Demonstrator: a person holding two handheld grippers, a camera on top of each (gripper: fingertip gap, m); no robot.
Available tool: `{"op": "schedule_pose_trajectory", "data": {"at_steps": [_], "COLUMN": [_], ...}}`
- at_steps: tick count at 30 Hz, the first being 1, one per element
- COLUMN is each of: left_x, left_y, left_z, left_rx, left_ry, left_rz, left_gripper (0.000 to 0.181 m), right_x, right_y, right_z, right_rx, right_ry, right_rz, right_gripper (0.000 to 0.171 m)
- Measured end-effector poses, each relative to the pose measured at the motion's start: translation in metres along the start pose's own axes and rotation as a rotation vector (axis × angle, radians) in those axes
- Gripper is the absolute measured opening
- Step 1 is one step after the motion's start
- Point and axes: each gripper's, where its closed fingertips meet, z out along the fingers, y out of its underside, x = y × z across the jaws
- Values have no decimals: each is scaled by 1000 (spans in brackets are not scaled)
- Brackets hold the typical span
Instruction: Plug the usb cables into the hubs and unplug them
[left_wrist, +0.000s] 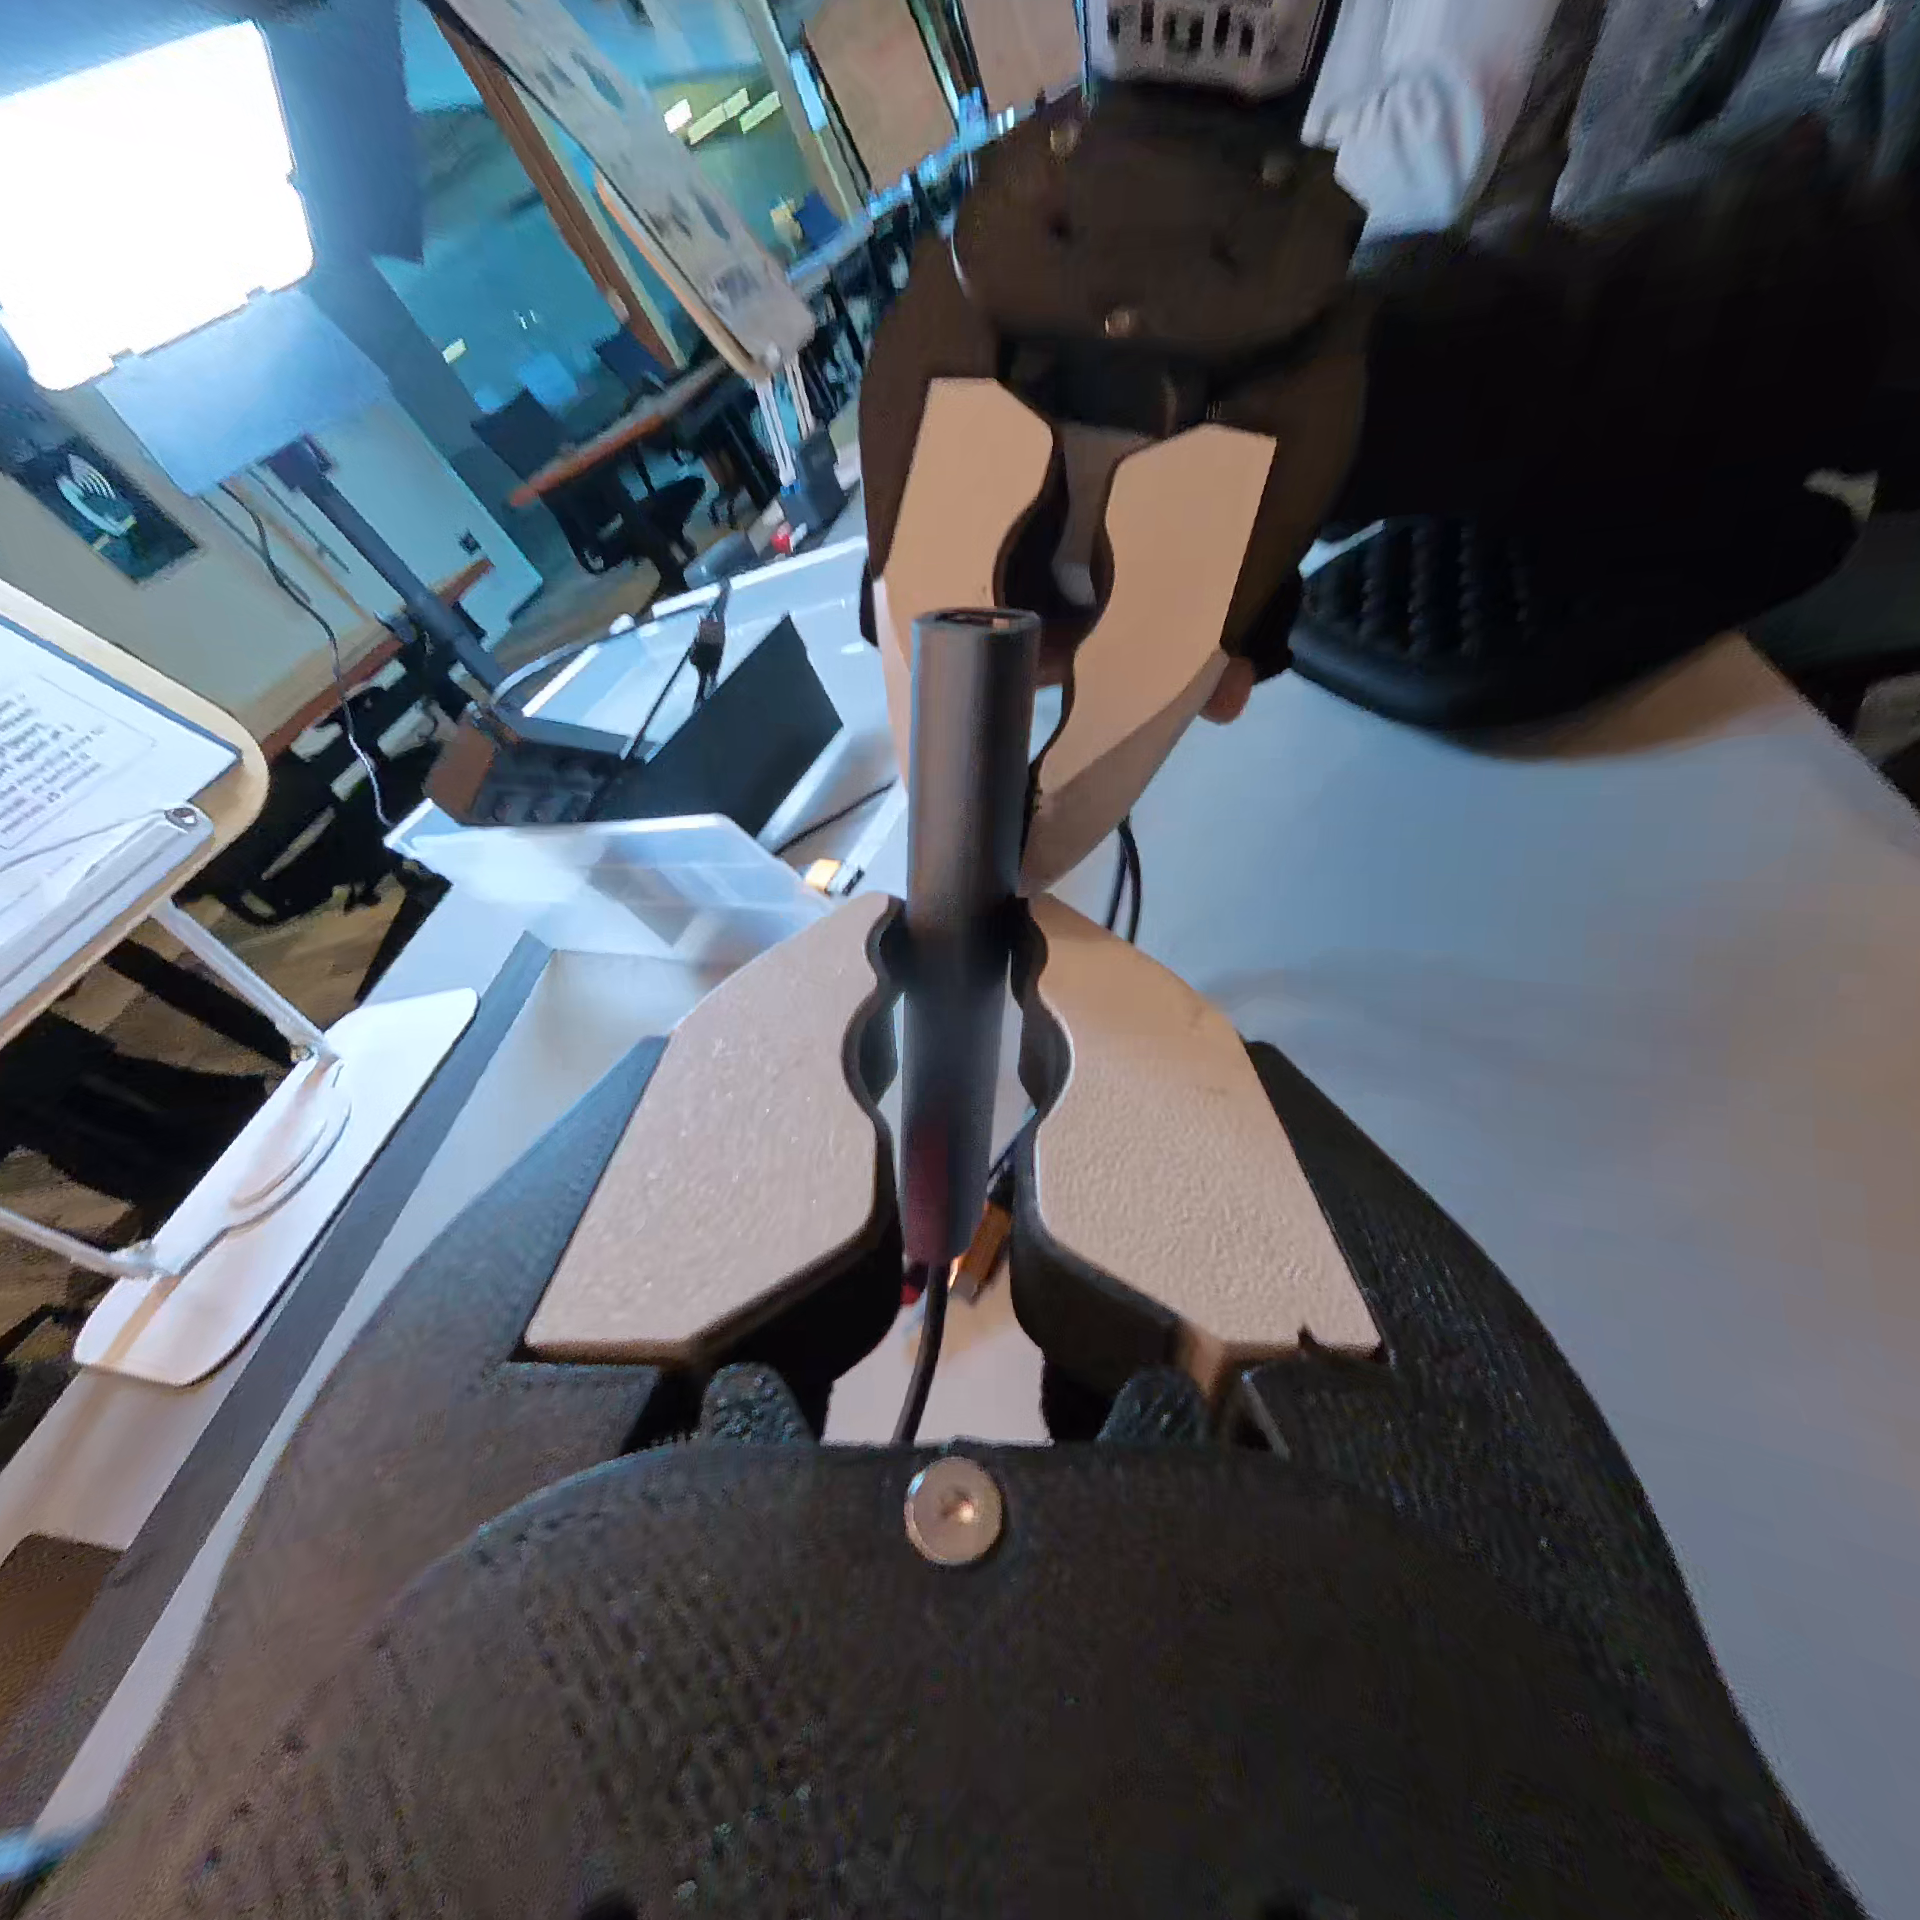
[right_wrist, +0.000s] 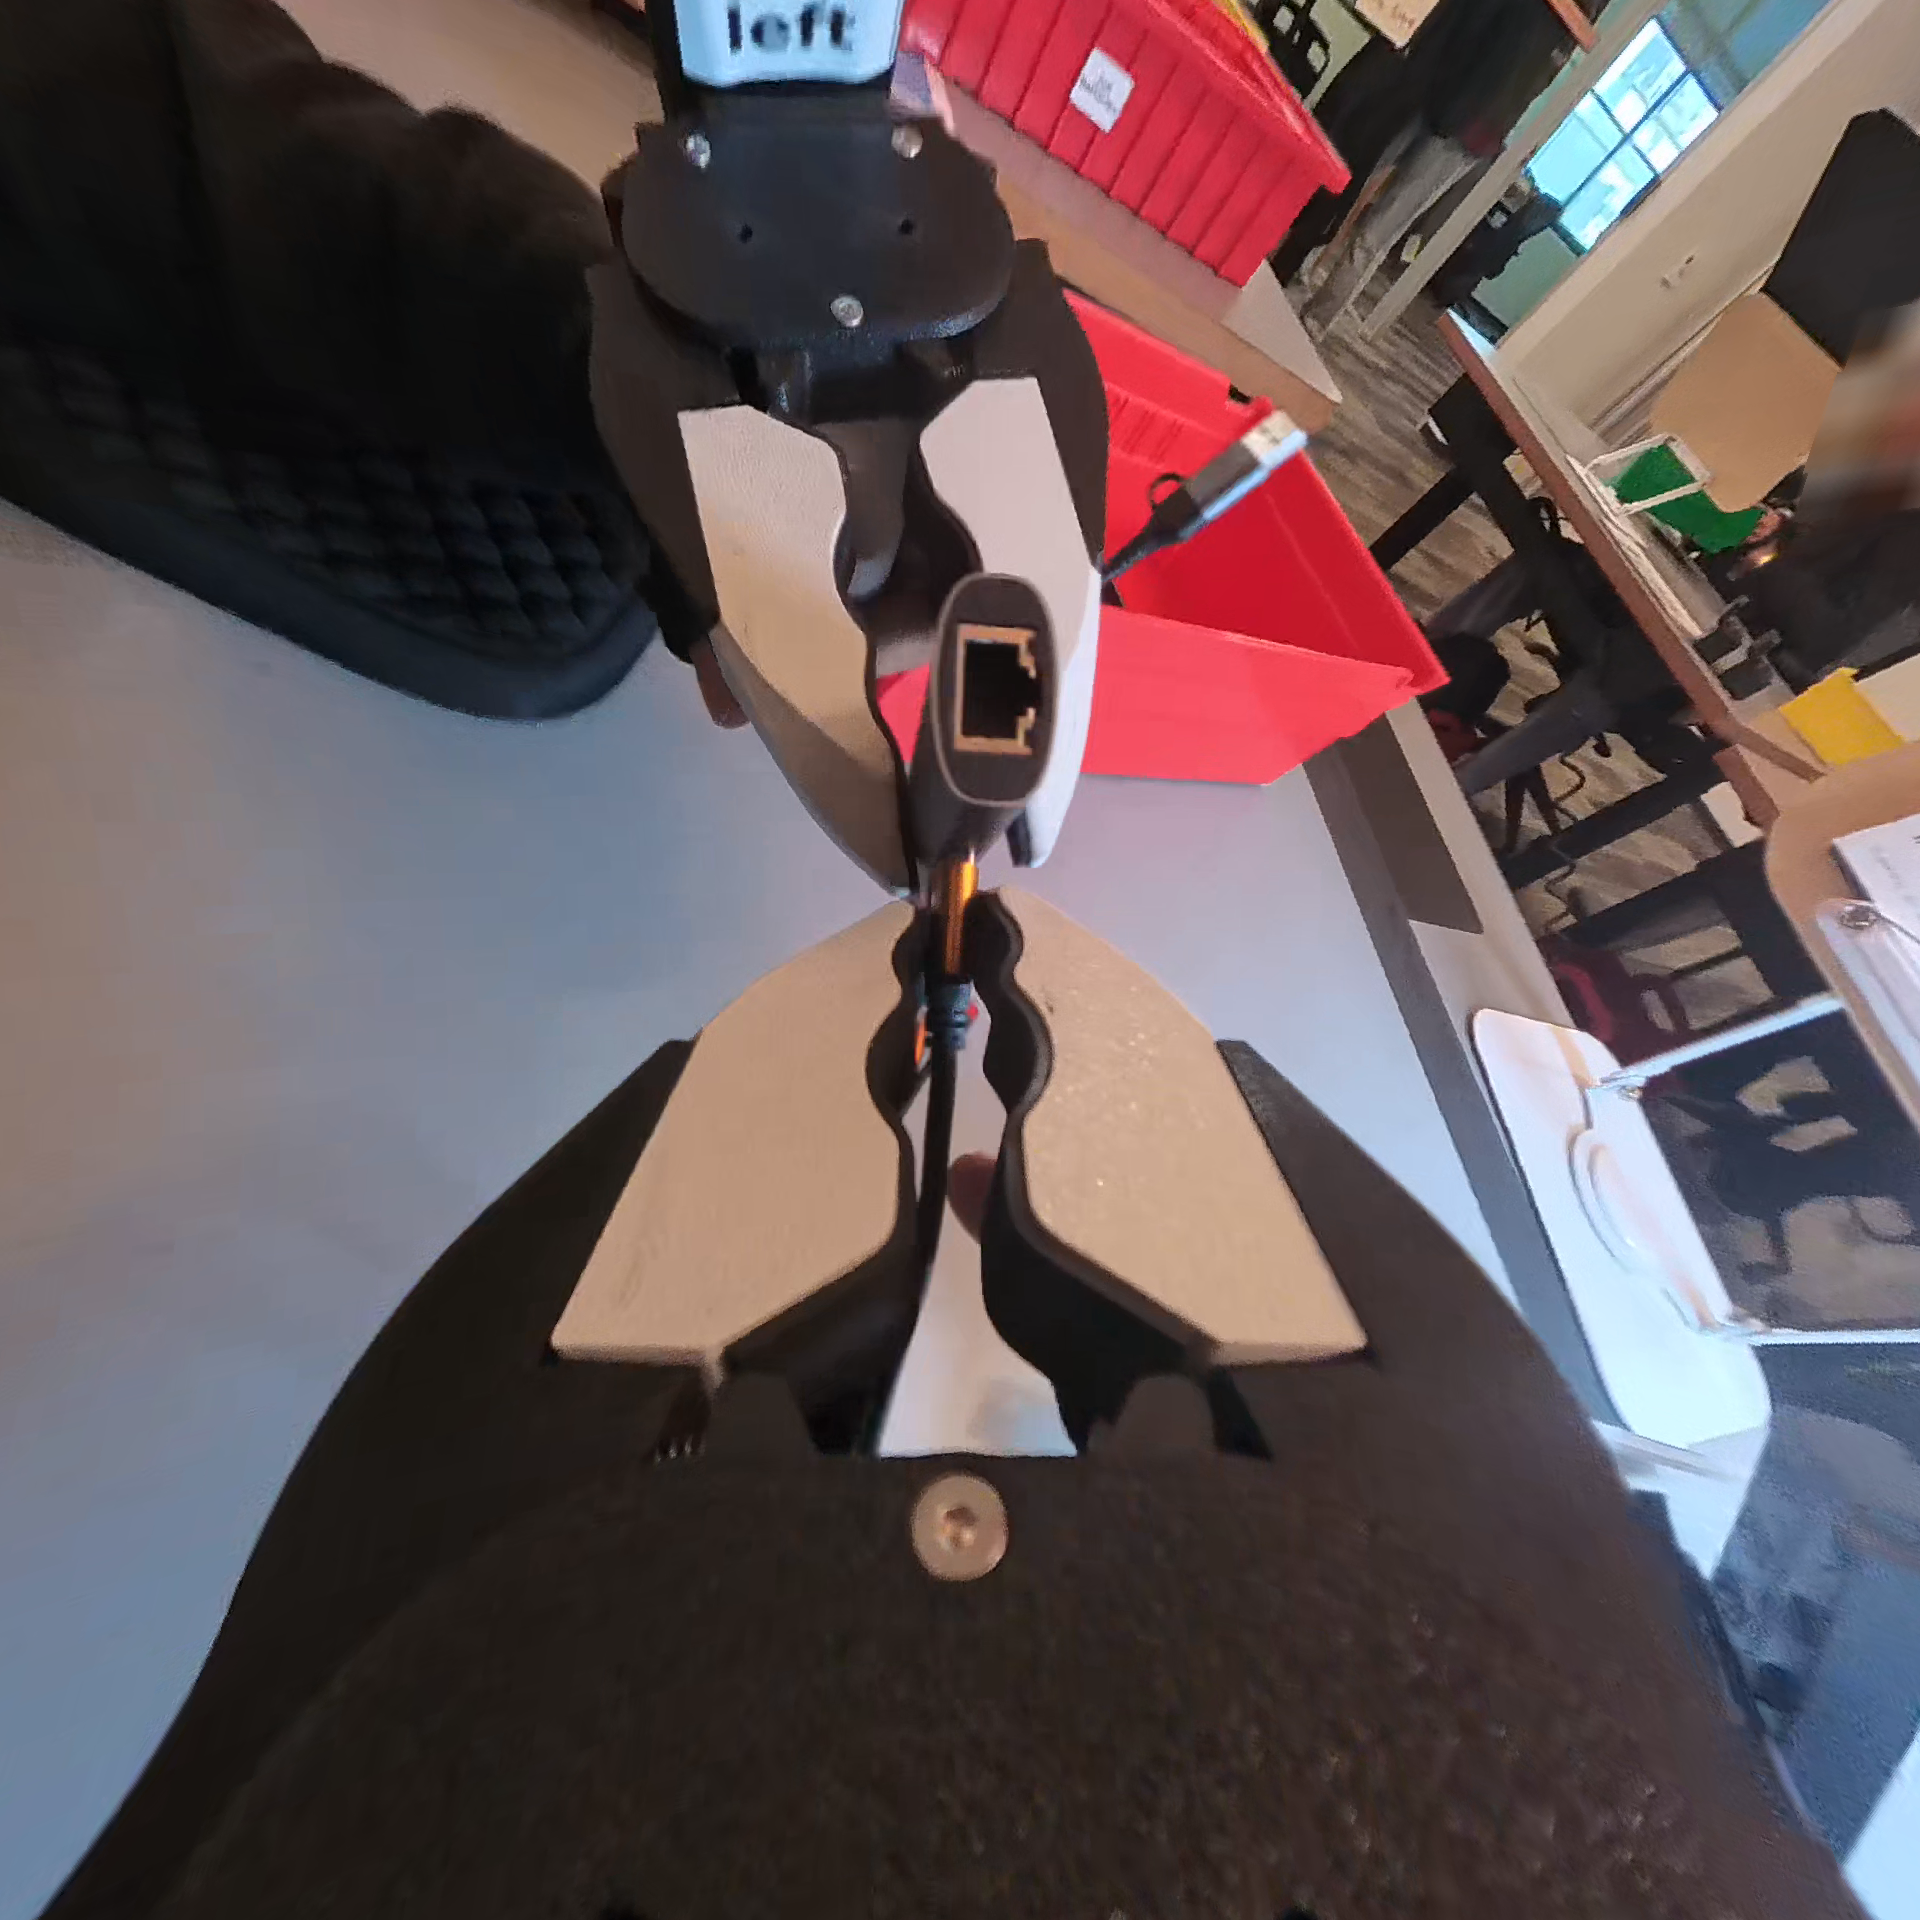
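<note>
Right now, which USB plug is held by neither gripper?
The silver-tipped black USB plug sticking up before the red plastic bin. The orange metal plug is clamped in the right gripper, just under the dark grey hub.

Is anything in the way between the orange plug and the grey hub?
Nothing visible is. The right gripper is shut on the orange plug, whose tip sits right at the underside of the grey hub that the left gripper clamps. Whether the plug is already inside cannot be told.
</note>
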Motion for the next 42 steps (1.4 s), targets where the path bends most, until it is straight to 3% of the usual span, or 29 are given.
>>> {"op": "schedule_pose_trajectory", "data": {"at_steps": [6, 15, 31, 39, 42], "left_x": [8, 15, 16, 14, 12], "left_y": [8, 24, 38, 45, 41], "left_z": [2, 4, 5, 6, 4], "left_rx": [-95, -205, -326, -437, -416], "left_ry": [15, 17, 5, -38, -19], "left_rz": [55, 175, 226, 302, 247], "left_gripper": [24, 18, 18, 18, 18], "right_x": [-7, -15, -13, -14, -12], "right_y": [21, 27, 31, 38, 34], "right_z": [10, 16, 17, 21, 19], "right_rx": [-135, -151, -178, -270, -239], "right_ry": [17, -6, 44, 69, 43], "right_rz": [-124, -156, -227, -333, -295], "right_gripper": [7, 7, 13, 7, 8]}}
